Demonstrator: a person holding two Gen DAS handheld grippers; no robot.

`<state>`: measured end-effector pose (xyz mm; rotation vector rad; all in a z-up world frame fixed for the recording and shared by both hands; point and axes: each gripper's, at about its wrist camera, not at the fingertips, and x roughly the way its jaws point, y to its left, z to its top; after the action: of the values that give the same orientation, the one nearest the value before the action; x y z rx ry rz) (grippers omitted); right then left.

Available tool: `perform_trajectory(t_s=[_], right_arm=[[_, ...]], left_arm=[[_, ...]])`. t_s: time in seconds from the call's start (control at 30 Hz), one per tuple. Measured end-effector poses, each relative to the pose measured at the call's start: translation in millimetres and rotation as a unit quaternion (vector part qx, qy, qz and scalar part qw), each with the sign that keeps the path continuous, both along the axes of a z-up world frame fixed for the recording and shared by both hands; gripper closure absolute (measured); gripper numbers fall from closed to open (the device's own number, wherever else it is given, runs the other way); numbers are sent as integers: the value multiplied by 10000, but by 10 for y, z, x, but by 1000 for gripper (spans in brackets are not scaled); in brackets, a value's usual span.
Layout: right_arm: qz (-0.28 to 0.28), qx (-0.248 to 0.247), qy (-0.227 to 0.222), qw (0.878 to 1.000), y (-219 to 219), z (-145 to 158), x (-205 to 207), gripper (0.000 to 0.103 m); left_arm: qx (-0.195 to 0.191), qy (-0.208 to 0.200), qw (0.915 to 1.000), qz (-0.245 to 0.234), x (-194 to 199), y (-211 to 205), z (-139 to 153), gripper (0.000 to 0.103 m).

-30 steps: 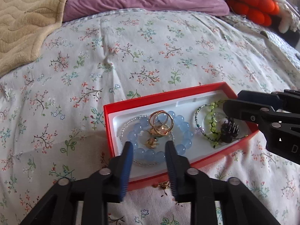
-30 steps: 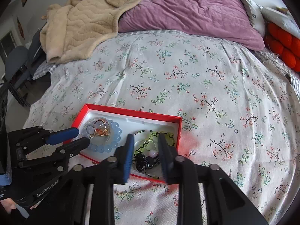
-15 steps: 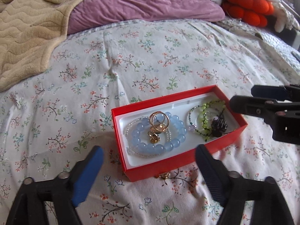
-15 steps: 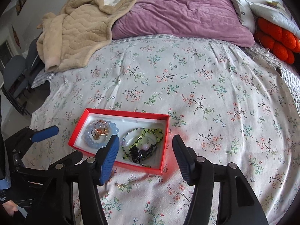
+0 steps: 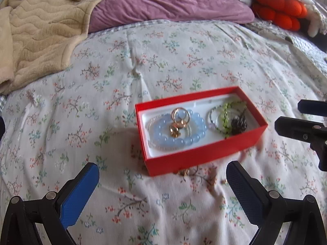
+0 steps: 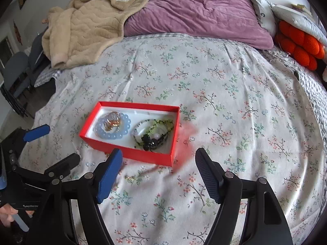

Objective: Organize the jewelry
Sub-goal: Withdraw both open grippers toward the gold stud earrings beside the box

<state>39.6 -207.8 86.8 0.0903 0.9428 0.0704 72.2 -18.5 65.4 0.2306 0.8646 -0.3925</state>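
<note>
Both tools empty, jaws spread wide. Left gripper (image 5: 162, 180) hangs low over the sheet (image 5: 102, 183), its blue fingers (image 5: 79, 194) well apart, nothing between them. Right gripper (image 6: 158, 172) likewise released, fingers (image 6: 109, 172) parted, hovering on the near side of the box (image 6: 130, 153); its tips also show at the right edge of the left view. Risks, as I judge them: a small gold piece (image 5: 184, 172) lies on the sheet touching or just beside the box's near wall, with a thin chain-like strand (image 6: 141, 172) trailing toward the right gripper; both are low, fine and half lost in the floral print, so a pinch could miss, snag cloth, or nudge the piece under the box. The bed is soft, so pressing down may tilt the light box and spill its contents. A finger coming in close could also shove the wall. Box lies ahead of both grippers, centred between the left fingers' line and slightly left of the right pair. Inside, left part: blue bracelet (image 5: 177, 130) with gold rings (image 5: 179, 115) on top. Right part: green strand (image 5: 226, 116), a clear beaded loop and a dark piece (image 5: 239, 123), tangled together. Beyond: tan blanket (image 6: 85, 28), purple pillow (image 6: 194, 10), orange plush (image 6: 300, 42).
</note>
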Motion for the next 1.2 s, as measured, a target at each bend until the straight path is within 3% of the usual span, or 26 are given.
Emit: perform_trajectory(t_s=[0.6,0.9,1.2], right_arm=[[-114,-199,427,9988,-40,-183,-253,26],[144,-597,813,9948,92,-589,-316,26],[293,-898,996,9905,180,-965,-334,26]], left_arm=[[-175,200,9996,23,-275,73,-163,1],[-399,440,9979,275,-285,174,-473,1],[-305,560,9969,460,-256,264,-818,1]])
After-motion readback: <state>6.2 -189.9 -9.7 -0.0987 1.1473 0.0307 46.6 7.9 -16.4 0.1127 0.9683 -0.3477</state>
